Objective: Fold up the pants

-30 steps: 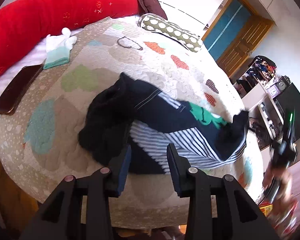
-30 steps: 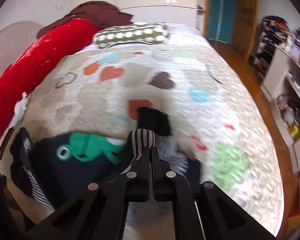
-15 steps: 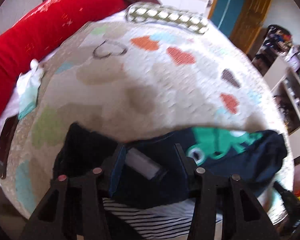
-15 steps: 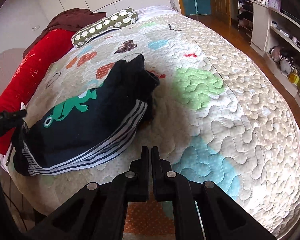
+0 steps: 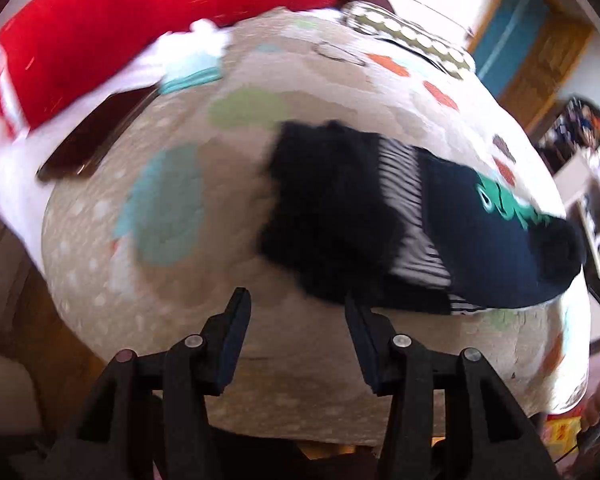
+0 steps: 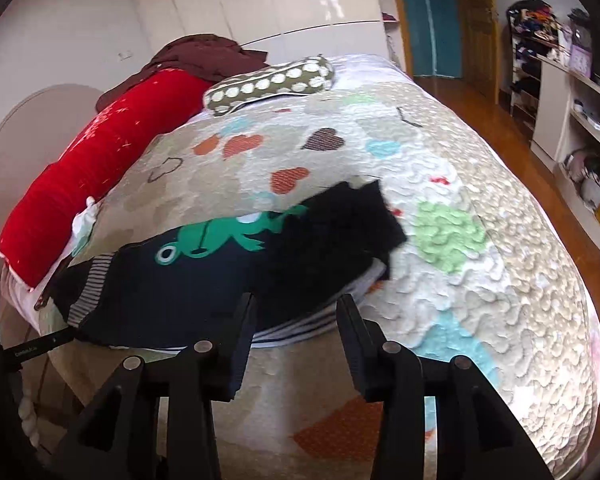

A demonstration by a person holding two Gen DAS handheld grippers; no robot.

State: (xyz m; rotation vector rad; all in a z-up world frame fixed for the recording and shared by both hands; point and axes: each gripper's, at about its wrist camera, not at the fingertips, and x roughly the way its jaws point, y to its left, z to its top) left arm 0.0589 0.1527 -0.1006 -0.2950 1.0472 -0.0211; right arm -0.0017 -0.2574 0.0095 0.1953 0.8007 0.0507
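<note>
The dark navy pants with a green frog print and striped lining lie folded in a bundle on the quilted bed; they also show in the right wrist view. My left gripper is open and empty, just in front of the bundle's near edge. My right gripper is open and empty, close to the pants' striped edge. The left wrist view is blurred by motion.
The bed's patchwork quilt runs to its edges at front and right. A red bolster, a dotted pillow, a brown garment, a dark flat object and white cloths lie at the far side. Shelves stand right.
Both grippers have let go of the pants and opened. They have pulled back toward the bed's near edge. The pants now rest folded on the quilt.
</note>
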